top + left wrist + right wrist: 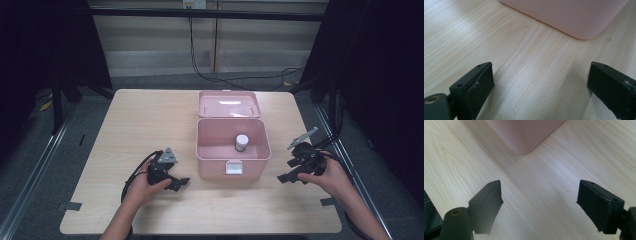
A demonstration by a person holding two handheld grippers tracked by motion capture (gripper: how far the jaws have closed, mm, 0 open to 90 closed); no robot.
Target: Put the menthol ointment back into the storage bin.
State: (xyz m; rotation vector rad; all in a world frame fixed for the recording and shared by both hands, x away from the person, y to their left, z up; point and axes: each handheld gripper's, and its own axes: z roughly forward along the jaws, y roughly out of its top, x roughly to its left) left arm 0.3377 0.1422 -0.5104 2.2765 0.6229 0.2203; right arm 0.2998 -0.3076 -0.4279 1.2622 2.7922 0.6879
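Observation:
A pink box (210, 155) stands open in the middle of the table, its lid (228, 104) thrown back behind it. Inside, near the right wall, stands a small jar (241, 143) with a white cap. My left gripper (179, 183) rests on the wood to the left of the box, open and holding nothing; a corner of the box (584, 22) shows ahead of its jaws. My right gripper (287, 177) sits to the right of the box, also open and holding nothing, with a box corner (521, 142) in front of it.
The light wooden table (140, 125) has bare wood on both sides of the box. Black cables trail from each gripper toward the person. Dark curtains and metal rails flank the table; cables lie on the floor beyond the far edge.

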